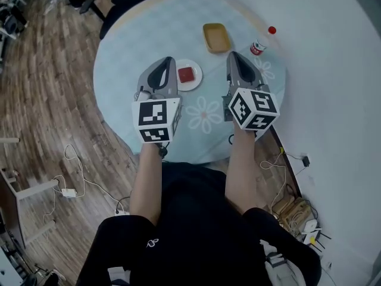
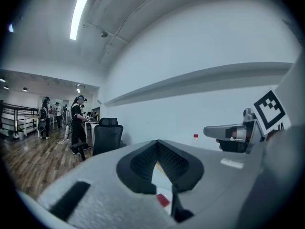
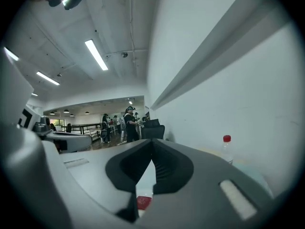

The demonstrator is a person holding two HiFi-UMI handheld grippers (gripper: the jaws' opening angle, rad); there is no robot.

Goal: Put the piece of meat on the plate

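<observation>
One small red piece of meat (image 1: 186,74) lies flat on the plate (image 1: 198,77), just right of the tips of the left gripper (image 1: 171,59) and well left of the right gripper (image 1: 232,55). It looks light, thin and probably soft, so a gentle pinch across opposite edges would suit. Both forearms reach forward and hold the grippers roughly level above the worktop (image 1: 131,46). Both pairs of fingers are closed on nothing.

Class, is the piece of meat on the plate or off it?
On: the red meat lies centred on the white plate, head view.
</observation>
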